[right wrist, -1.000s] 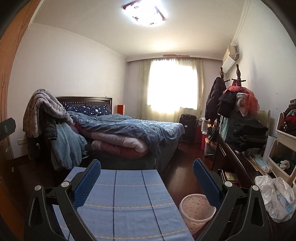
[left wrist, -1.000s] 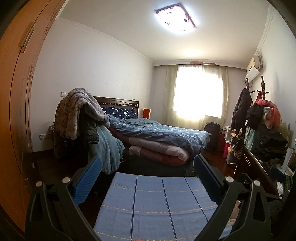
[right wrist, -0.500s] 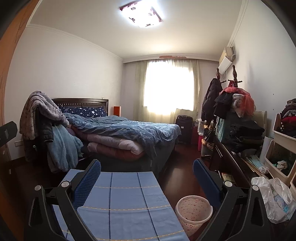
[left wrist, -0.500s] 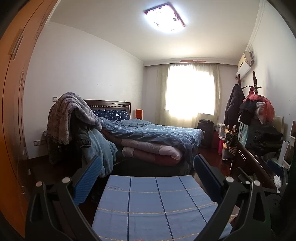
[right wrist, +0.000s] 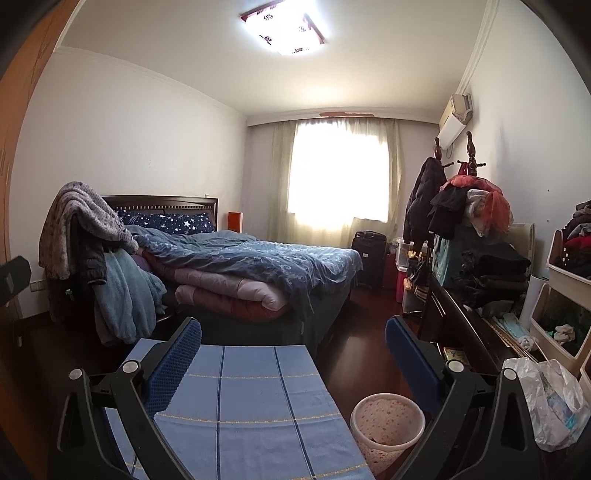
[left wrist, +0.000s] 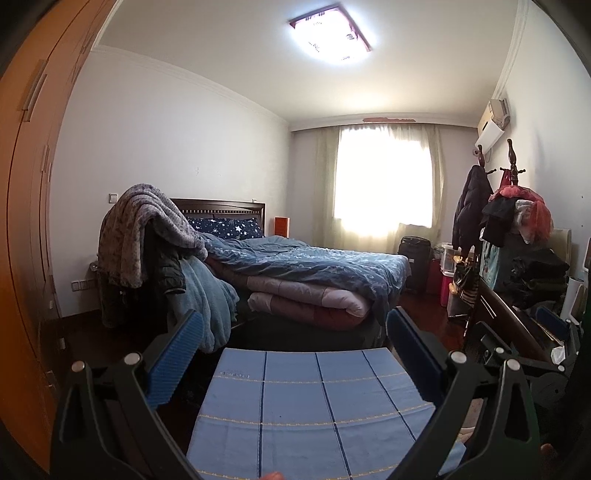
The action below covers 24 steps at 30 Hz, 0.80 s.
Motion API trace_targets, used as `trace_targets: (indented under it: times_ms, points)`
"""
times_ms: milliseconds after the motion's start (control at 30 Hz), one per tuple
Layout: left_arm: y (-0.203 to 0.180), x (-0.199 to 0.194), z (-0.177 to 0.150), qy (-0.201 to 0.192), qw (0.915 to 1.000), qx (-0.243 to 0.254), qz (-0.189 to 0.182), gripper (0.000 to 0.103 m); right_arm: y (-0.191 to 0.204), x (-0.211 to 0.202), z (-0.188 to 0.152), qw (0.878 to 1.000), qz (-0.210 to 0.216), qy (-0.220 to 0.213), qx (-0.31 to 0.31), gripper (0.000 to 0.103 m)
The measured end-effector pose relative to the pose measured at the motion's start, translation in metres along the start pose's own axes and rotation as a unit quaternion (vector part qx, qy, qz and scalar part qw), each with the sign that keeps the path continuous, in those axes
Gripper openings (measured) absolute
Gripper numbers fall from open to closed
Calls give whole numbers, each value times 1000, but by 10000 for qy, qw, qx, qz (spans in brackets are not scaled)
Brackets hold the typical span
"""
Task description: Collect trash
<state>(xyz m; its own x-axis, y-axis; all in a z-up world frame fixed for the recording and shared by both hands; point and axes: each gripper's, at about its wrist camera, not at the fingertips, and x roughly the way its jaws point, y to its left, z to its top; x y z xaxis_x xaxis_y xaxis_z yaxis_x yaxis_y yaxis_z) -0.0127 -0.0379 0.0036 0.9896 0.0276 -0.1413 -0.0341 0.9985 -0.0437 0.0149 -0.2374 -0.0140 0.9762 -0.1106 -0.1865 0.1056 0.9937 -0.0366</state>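
Left wrist view takes in a bedroom with one bed [left wrist: 314,273], piled with a blue quilt and one folded pink quilt under it. One orange wardrobe [left wrist: 26,221] fills the left edge. One curtained window [left wrist: 384,184] glows at the far wall, and one square ceiling lamp [left wrist: 328,33] is lit. Two coat stands [left wrist: 511,173] on the right carry clothes. Just ahead lies one blue checked cloth [left wrist: 306,410] on a bench. The left tongs [left wrist: 295,350] hang wide over it, gripping nothing.

In the right wrist view the right tongs [right wrist: 293,350] are likewise spread wide and bare, above the same cloth [right wrist: 251,406]. One pink speckled waste bin [right wrist: 386,424] stands on the dark floor just right of the bench, between the two blue pads. One crumpled clear plastic bag [right wrist: 550,402] sits on the dark dresser at the right, near the bin but apart from it. What lies inside the bin is too dim to tell.
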Motion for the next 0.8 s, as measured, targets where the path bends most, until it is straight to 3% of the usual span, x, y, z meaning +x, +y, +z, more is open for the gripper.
trace_targets:
  times_ms: [800]
  points:
    - [-5, 4, -6, -69, 9997, 168, -141, 100, -1, 3, -5, 9999, -4, 132, -13, 99]
